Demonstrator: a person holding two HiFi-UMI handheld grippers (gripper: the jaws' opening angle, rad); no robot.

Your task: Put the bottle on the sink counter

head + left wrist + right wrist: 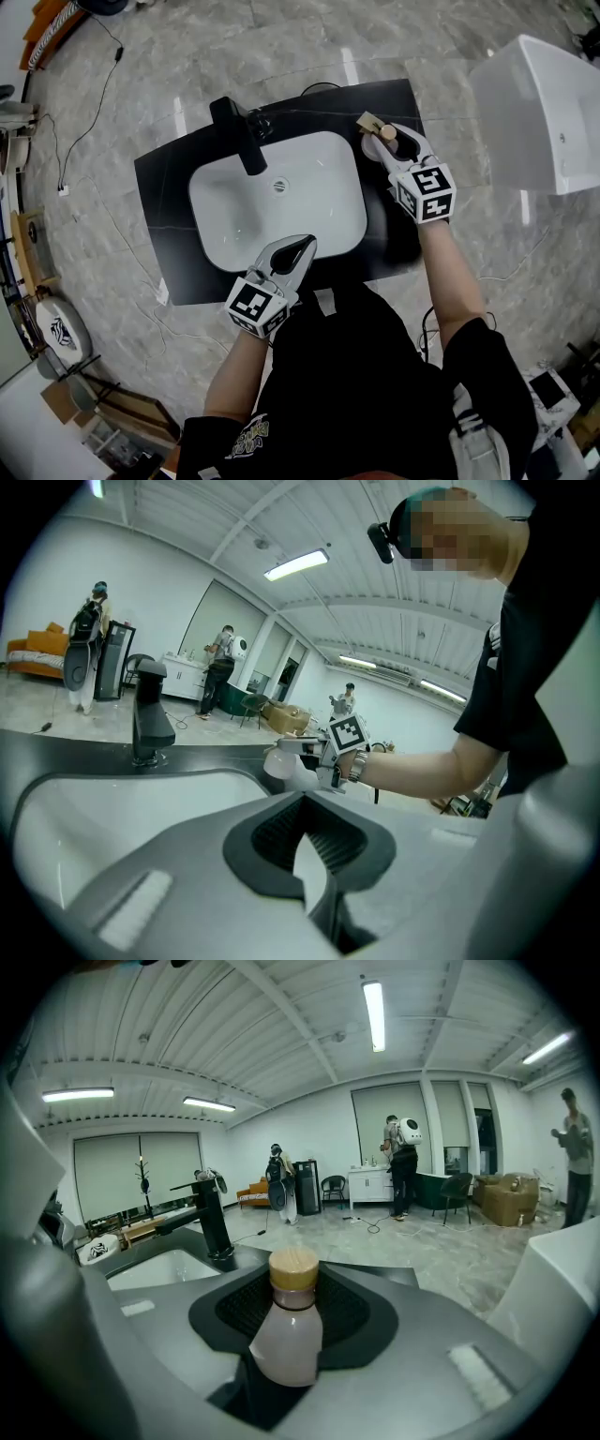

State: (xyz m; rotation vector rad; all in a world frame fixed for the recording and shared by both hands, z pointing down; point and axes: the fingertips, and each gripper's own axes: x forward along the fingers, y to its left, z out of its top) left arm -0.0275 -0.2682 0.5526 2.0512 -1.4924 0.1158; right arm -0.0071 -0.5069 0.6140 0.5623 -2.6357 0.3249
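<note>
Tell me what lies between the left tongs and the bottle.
In the head view, the white basin's right part and a strip of black counter lie between the left tongs and the bottle, which the right tongs hold.

The sink counter (pixel 164 216) is looked down on steeply from overhead in the head view, where the basin (pixel 272 202), the left gripper (pixel 303 247) and the right gripper (pixel 380 141) are all taken in. The left gripper view is set low at the counter's front edge and is faced across the basin toward the faucet (pixel 150 714). The right gripper view is set low at the counter's right end, close behind the bottle (pixel 286 1330), and the same faucet and basin are shared by all three views.
</note>
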